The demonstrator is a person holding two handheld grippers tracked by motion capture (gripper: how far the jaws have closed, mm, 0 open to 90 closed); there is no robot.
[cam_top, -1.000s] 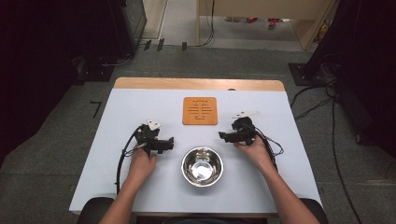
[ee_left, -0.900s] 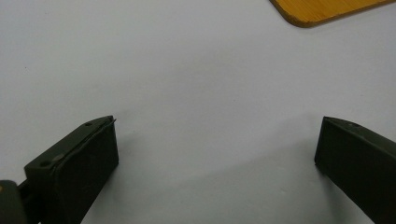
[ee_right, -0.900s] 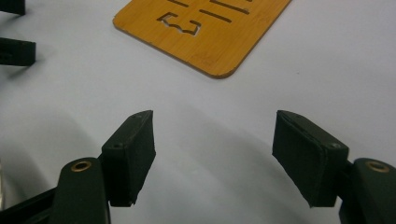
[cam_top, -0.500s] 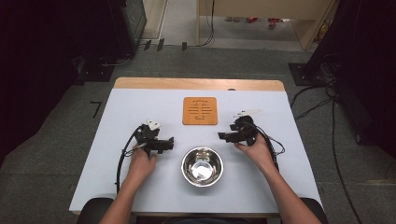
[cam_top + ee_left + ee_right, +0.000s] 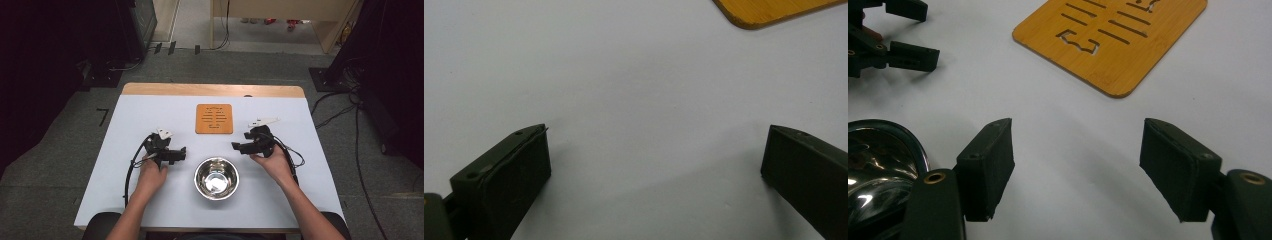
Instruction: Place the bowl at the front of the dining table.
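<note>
You had the white table [image 5: 150,200] set with the wooden trivet [image 5: 214,118] beyond the steel bowl [image 5: 216,177] and kept your left gripper [image 5: 181,154] and right gripper [image 5: 236,146] flanking that bowl, both released and empty, seemingly ready to lift it.

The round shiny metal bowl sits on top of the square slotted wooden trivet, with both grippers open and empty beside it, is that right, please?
Not quite: the round shiny metal bowl sits on the bare white table, nearer the person than the square slotted wooden trivet and apart from it, as the high view shows. The left gripper and right gripper are indeed open and empty.
</note>
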